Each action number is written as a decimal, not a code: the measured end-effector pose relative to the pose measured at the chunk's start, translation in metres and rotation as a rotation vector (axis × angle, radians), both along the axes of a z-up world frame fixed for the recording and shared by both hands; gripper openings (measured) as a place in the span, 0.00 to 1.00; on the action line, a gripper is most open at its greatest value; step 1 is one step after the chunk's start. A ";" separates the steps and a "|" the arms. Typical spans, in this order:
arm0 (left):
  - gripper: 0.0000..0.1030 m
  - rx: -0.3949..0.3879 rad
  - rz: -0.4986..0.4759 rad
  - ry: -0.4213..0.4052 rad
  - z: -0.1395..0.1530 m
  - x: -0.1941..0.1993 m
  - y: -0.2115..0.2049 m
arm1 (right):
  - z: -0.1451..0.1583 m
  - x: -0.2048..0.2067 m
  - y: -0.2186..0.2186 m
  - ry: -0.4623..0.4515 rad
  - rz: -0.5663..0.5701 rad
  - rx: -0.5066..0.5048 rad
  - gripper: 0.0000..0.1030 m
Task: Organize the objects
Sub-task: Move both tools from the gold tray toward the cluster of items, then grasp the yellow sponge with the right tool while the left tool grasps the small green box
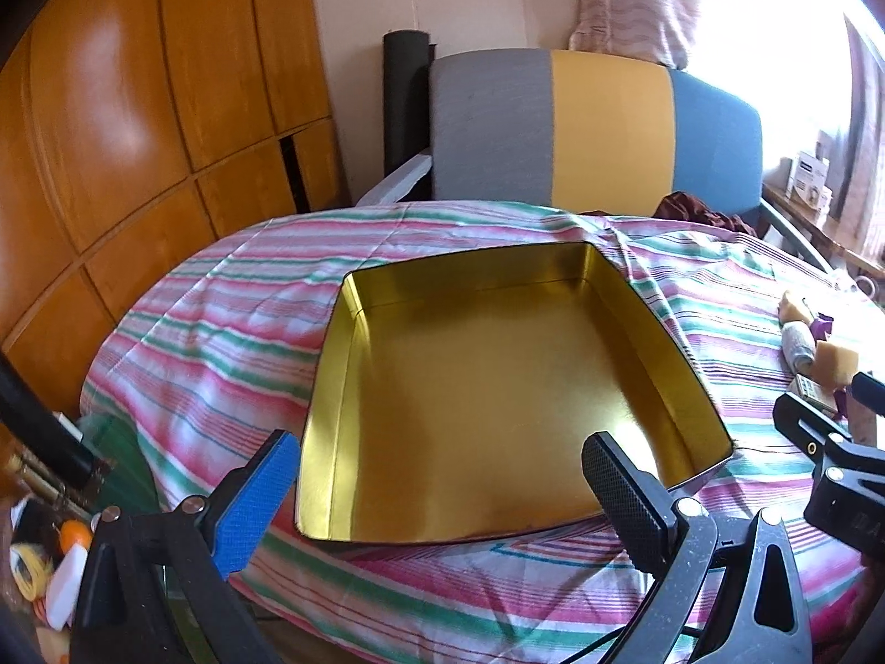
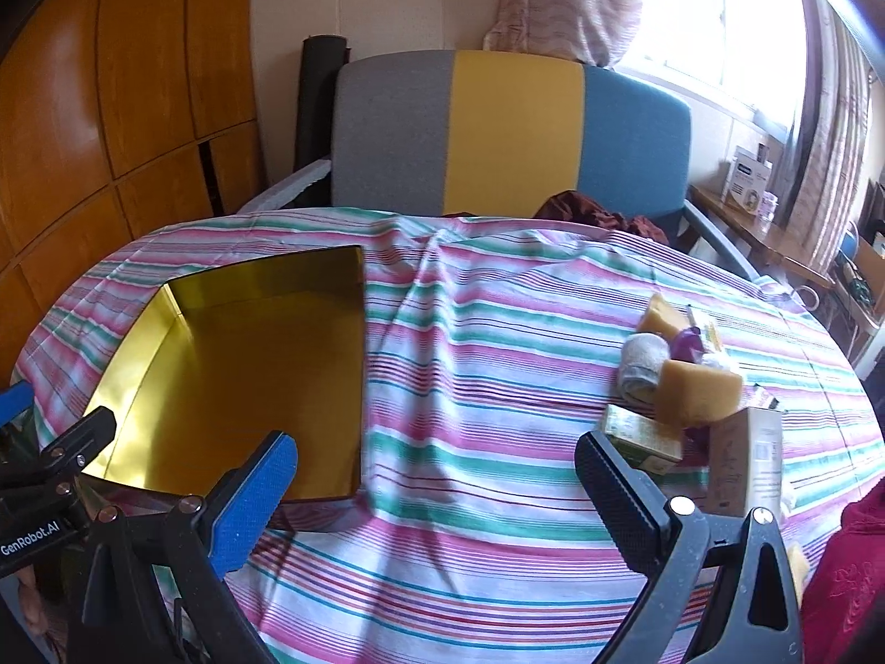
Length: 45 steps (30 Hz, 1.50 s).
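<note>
An empty gold tin box point(image 1: 487, 387) lies open on the striped cloth, seen again at the left as the gold tin box point(image 2: 249, 387). My left gripper point(image 1: 437, 470) hangs open over its near edge, nothing between the fingers. My right gripper point(image 2: 437, 470) is open above bare cloth, between the tin and a pile of small items: two yellow sponges point(image 2: 699, 390), a rolled grey cloth point(image 2: 641, 368), a green packet point(image 2: 644, 437), a brown carton point(image 2: 744, 459) and a purple wrapper point(image 2: 688, 343). The pile shows at the right edge of the left wrist view as sponges point(image 1: 835, 359).
The striped cloth point(image 2: 498, 359) covers a rounded table. A grey, yellow and blue chair point(image 2: 514, 133) stands behind it with dark red fabric point(image 2: 597, 216) on its seat. Wooden cabinets point(image 1: 138, 138) fill the left. A red sleeve point(image 2: 852, 581) is at the right.
</note>
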<state>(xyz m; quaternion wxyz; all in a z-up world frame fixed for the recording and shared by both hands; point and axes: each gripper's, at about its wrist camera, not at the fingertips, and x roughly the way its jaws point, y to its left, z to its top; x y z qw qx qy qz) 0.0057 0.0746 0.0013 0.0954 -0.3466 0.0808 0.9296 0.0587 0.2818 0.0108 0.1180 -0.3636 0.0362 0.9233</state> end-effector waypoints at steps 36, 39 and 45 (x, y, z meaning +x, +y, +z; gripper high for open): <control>1.00 0.093 -0.542 -0.149 -0.003 0.012 0.151 | -0.046 0.097 0.207 -0.594 -0.088 -0.130 0.80; 1.00 0.083 -0.583 -0.166 -0.004 0.014 0.167 | -0.057 0.092 0.207 -0.635 -0.084 -0.108 0.70; 0.95 0.083 -0.628 -0.250 -0.016 0.008 0.200 | -0.059 0.095 0.204 -0.639 -0.077 -0.073 0.50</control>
